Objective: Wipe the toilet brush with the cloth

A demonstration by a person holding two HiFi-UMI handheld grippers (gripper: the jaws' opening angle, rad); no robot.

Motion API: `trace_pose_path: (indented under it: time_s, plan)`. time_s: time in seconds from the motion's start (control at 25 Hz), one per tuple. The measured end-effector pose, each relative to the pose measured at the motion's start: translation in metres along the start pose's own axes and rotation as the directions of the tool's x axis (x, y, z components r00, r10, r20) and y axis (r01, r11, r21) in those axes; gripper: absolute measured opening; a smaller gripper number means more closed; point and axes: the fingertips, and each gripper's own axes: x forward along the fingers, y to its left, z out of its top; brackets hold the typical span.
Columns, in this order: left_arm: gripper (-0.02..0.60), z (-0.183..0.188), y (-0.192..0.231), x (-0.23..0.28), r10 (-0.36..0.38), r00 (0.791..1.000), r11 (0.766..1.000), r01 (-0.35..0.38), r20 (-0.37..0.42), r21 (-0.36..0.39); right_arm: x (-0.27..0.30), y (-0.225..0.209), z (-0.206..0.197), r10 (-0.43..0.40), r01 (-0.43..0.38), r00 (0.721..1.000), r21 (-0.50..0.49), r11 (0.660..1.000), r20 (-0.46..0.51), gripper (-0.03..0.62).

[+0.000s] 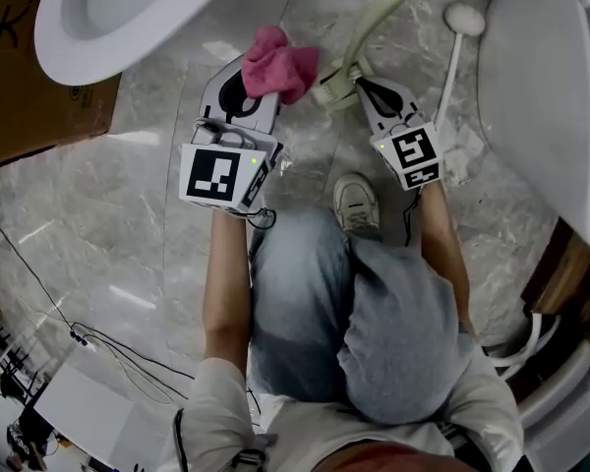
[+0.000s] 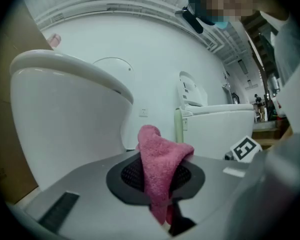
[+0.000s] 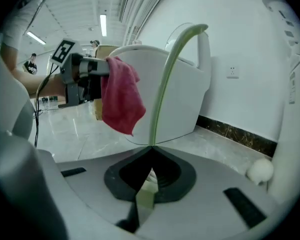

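left tongs (image 1: 259,79) clamped on the pink cloth (image 1: 278,62), right tongs (image 1: 358,85) pinched shut on the green toilet brush (image 1: 382,4) — cloth just beside it, at its 9 o'clock

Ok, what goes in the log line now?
left gripper: shut on fluffy pink cloth; right gripper: shut on pale green curved toilet brush; cloth: beside brush

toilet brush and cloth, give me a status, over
Left gripper shut on pink cloth. Right gripper shut on toilet brush, by its green handle. The pink cloth hangs just beside that handle, nothing between them.
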Motion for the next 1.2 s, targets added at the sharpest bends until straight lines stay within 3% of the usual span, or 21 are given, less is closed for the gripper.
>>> trace_pose_path:
  time_s: [0.32,0.44,0.88,1.2]
  plan:
    - [0.06,-0.033,-0.007,-0.01,-0.002,0.999,0.999,0.003,-0.034,0.047,-0.028,0.018,0.038,-0.038,0.031,0.994,0.069,0.997,0.102,-0.006]
    - [0.06,-0.042,-0.011,-0.01,-0.016,0.999,0.999,0.017,-0.05,0.029,-0.034,0.022,0.05,-0.04,0.03,0.99,0.073,0.997,0.139,-0.006]
    - [0.06,-0.047,-0.032,-0.006,-0.083,0.993,0.995,0.087,-0.084,0.044,-0.035,0.022,0.059,-0.036,0.024,0.984,0.075,0.997,0.172,-0.006]
    - [0.06,-0.052,-0.033,-0.005,-0.095,0.991,0.994,0.099,-0.095,0.04,-0.032,0.025,0.057,-0.022,0.011,0.986,0.067,0.998,0.168,-0.006]
